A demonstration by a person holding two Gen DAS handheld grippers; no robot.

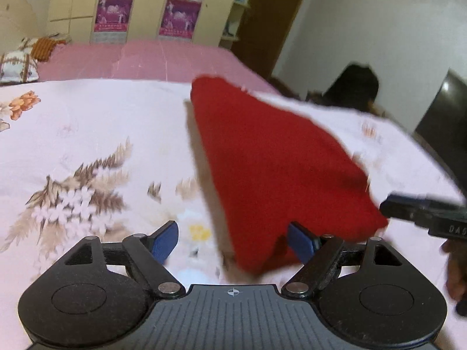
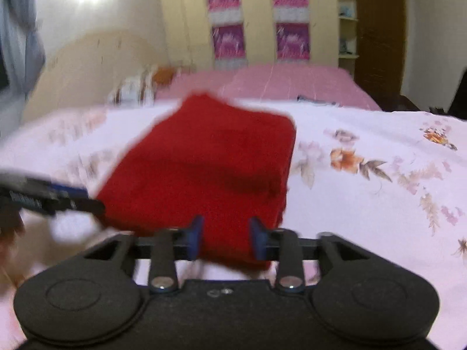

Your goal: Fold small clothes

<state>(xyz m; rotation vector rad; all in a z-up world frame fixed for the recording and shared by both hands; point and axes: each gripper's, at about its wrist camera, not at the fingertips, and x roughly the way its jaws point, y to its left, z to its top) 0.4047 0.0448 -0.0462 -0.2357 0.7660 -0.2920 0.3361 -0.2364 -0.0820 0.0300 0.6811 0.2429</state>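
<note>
Left wrist: left tool (image 1: 233, 242) wide open, holding nothing; red cloth (image 1: 271, 157) folded on bed (image 1: 87, 134), near corner between pads; right tool (image 1: 414, 213) at cloth's right edge.
Right wrist: right tool (image 2: 226, 237) parted, cloth (image 2: 204, 169) edge between pads; grip uncertain, blurred.

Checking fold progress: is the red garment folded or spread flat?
Folded: the red garment lies as a compact block with stacked layers at its edge on the floral sheet.
</note>
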